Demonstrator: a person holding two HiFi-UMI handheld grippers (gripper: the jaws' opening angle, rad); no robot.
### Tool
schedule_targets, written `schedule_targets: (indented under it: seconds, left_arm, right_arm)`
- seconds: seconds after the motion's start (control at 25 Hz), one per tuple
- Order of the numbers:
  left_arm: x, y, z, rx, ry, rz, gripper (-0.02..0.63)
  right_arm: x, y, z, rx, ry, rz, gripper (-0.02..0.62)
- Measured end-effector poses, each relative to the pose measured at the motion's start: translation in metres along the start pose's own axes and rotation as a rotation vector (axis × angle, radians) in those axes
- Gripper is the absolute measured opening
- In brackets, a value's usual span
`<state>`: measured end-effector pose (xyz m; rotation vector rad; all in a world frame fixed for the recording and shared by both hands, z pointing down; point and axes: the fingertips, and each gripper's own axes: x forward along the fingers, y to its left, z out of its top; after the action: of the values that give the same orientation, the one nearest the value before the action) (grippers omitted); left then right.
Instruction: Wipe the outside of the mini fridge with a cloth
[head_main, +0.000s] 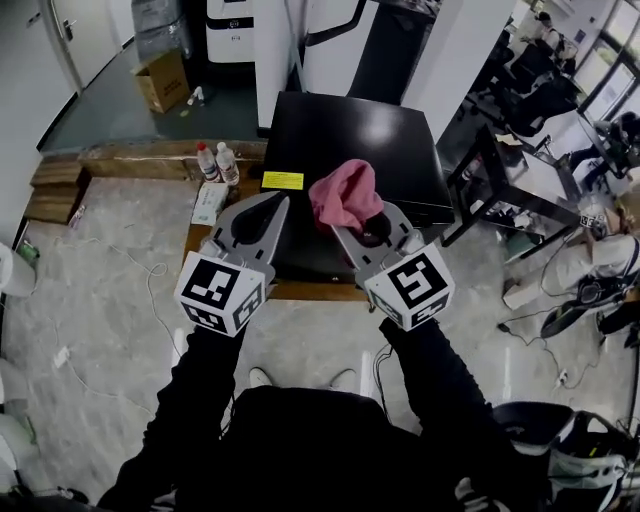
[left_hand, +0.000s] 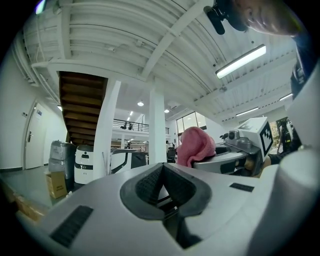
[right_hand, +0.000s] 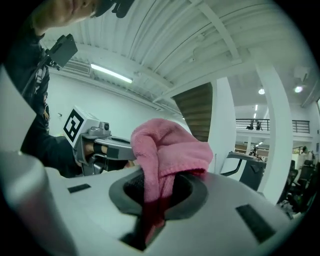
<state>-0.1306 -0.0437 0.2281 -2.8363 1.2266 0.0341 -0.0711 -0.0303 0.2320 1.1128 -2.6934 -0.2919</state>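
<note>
Mini fridge: glossy black box with a yellow sticker at the top's front-left corner, sitting on a wooden bench. Pink terry cloth is bunched above the fridge's front edge, pinched in the right gripper. Only the right gripper view shows the fold running down between the dark ribbed pads. Left gripper jaws closed tip to tip, nothing in them

Black sleeves; grey left gripper, right gripper; marker cubes.

A wooden table carries the black mini fridge, two bottles and a pale packet.
</note>
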Motion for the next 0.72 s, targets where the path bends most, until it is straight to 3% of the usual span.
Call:
schedule_targets:
  seconds: [0.48, 0.72]
  left_arm:
    - [-0.105, 0.113, -0.016, -0.026, -0.004, -0.027, 0.006]
    - [-0.121, 0.143, -0.021, -0.053, -0.016, -0.006, 0.006]
  right_arm:
    - [0.11, 0.114, 0.019, 0.14, -0.047, -0.056, 0.055]
    - [0.14, 0.133, 0.024, 0.216, -0.087, -0.04, 0.055]
